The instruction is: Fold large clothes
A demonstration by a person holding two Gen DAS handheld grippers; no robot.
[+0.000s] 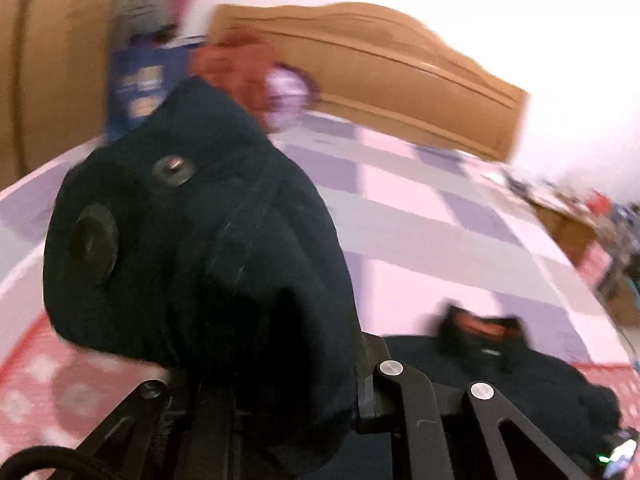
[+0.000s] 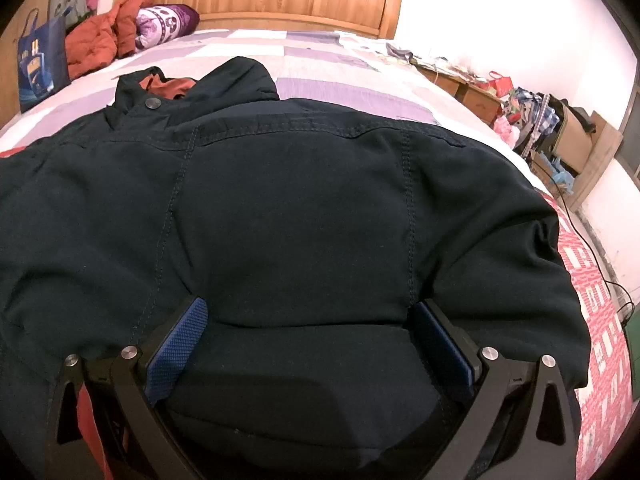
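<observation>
Folding of the dark jacket (image 2: 288, 208) is only beginning on the bed (image 2: 320, 60).

The left gripper (image 1: 256, 364) is pinching and carrying a bunched, buttoned part of it, jaws nearly closed. The right gripper (image 2: 312, 344) is standing wide, resting against the flat cloth without clamping it.

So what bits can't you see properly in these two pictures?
- Left gripper fingertips: left wrist view, buried in the bunched dark jacket.
- Headboard and bags: left wrist view, smeared by motion blur.
- Jacket's hem and left sleeve: right wrist view, cut off by the picture's edges.
- Bed under the jacket: right wrist view, covered.
- Clutter on the side cabinets: right wrist view, too small.
</observation>
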